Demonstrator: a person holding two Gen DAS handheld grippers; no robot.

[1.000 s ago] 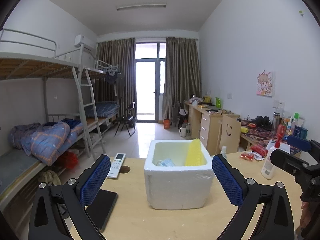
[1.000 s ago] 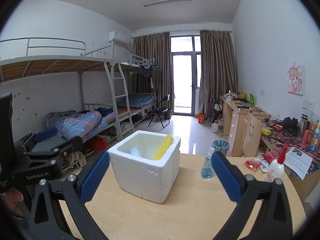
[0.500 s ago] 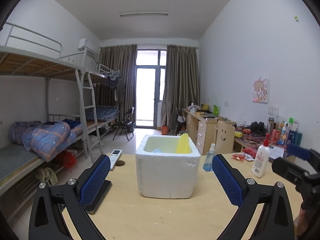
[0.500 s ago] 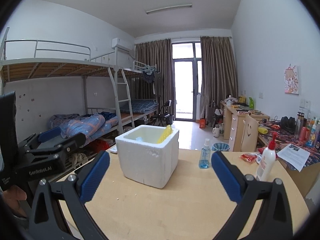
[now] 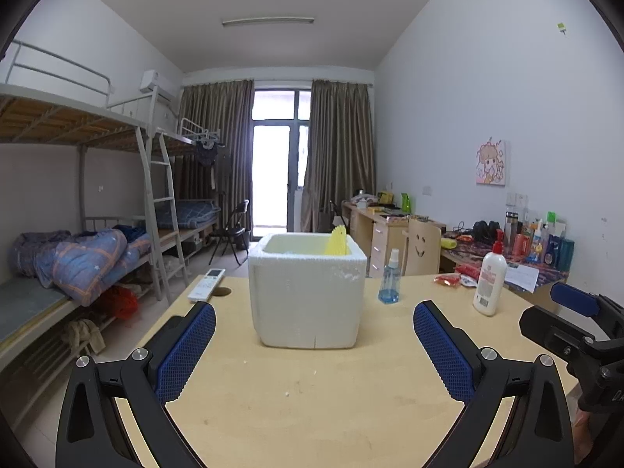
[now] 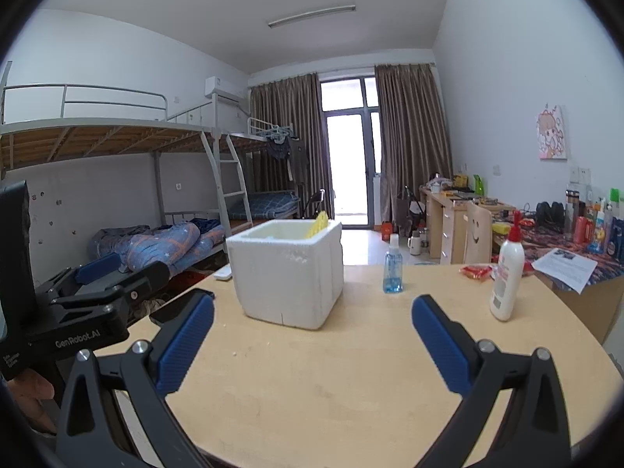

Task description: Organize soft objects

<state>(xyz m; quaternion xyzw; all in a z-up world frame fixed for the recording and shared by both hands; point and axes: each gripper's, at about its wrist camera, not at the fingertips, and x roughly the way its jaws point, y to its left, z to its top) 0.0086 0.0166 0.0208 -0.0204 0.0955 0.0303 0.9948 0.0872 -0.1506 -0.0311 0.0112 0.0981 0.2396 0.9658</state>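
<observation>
A white foam box (image 5: 307, 296) stands on the wooden table (image 5: 312, 390); it also shows in the right wrist view (image 6: 286, 271). A yellow soft object (image 5: 337, 241) sticks up inside at its right wall, also seen in the right wrist view (image 6: 319, 223). My left gripper (image 5: 314, 347) is open and empty, low over the table, well short of the box. My right gripper (image 6: 312, 341) is open and empty, also back from the box. The rest of the box's inside is hidden.
A blue spray bottle (image 5: 389, 277) and a white lotion bottle (image 5: 489, 280) stand right of the box. A remote (image 5: 206, 283) lies at the far left edge by a hole. Red packets (image 6: 475, 272) lie far right. A dark flat object (image 6: 171, 310) sits at the left edge.
Both grippers have pulled back and lowered away from the box, which now looks smaller and farther. Its inside has dropped out of sight. Both stay open.
</observation>
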